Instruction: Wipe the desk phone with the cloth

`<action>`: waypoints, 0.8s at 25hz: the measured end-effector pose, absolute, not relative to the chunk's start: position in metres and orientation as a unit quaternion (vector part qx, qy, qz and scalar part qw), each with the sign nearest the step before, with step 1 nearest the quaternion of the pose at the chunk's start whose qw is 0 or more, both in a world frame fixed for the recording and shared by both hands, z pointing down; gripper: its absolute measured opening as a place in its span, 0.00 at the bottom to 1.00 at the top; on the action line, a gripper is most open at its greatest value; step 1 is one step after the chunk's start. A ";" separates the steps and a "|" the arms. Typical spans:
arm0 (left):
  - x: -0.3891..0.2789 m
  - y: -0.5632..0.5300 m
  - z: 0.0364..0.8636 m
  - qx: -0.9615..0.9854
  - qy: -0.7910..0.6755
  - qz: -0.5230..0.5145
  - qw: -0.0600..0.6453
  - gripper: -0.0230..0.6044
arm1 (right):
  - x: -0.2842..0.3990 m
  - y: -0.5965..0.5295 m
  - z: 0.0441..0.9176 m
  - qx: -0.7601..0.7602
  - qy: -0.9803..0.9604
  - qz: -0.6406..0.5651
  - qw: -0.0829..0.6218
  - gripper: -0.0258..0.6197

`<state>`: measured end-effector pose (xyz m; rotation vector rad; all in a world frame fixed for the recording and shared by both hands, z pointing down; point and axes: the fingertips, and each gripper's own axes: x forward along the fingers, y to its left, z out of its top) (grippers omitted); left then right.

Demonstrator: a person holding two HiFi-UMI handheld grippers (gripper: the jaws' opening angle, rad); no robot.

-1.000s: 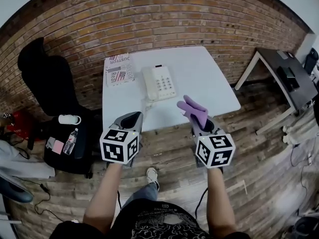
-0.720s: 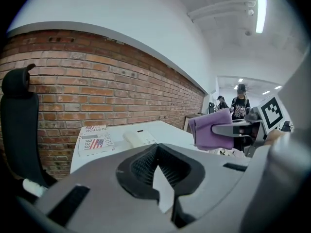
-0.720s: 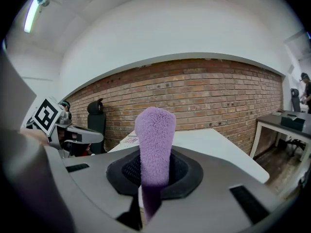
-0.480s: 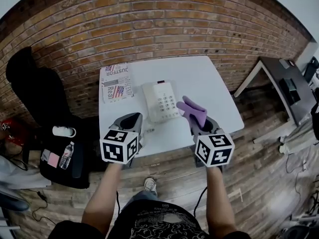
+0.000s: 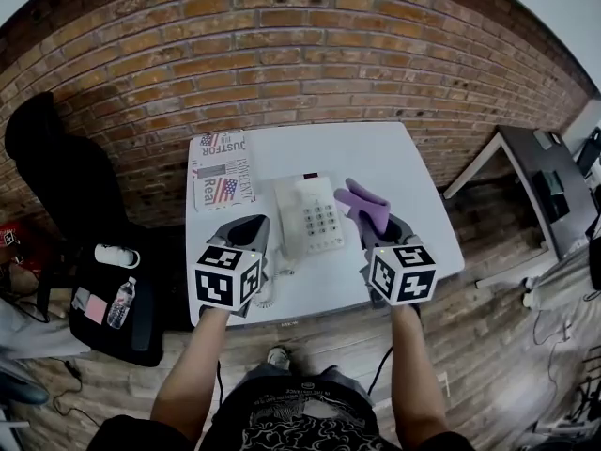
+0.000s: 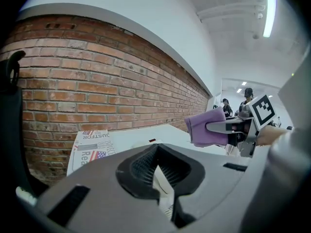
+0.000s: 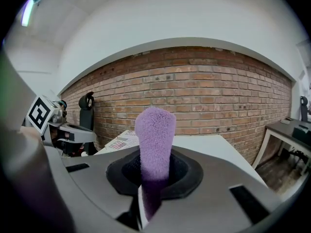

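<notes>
A white desk phone (image 5: 313, 216) lies on the white table (image 5: 404, 172), its coiled cord (image 5: 268, 291) hanging toward the near edge. My right gripper (image 5: 373, 222) hovers just right of the phone, shut on a purple cloth (image 5: 362, 201) that sticks up from its jaws. The right gripper view shows the same cloth (image 7: 154, 130) standing upright between the jaws. My left gripper (image 5: 246, 222) is at the phone's left side with its jaws together and nothing held. From the left gripper view, the right gripper (image 6: 228, 127) and the cloth (image 6: 206, 127) appear at the right.
A folded newspaper (image 5: 223, 169) lies at the table's back left. A brick wall (image 5: 300, 54) runs behind the table. A black chair with a bag (image 5: 117, 294) stands on the left. A dark desk (image 5: 545, 172) is on the right.
The table and phone have come closer in the head view. Both grippers now sit over the table's near part, flanking the phone, with the cloth still gripped.
</notes>
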<state>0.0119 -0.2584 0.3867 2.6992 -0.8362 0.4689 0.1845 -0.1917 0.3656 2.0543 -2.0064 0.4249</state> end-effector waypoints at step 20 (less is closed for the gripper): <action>0.067 -0.296 0.425 0.873 -0.418 0.181 0.172 0.05 | 0.264 -0.316 0.438 0.586 -0.773 0.180 0.164 0.11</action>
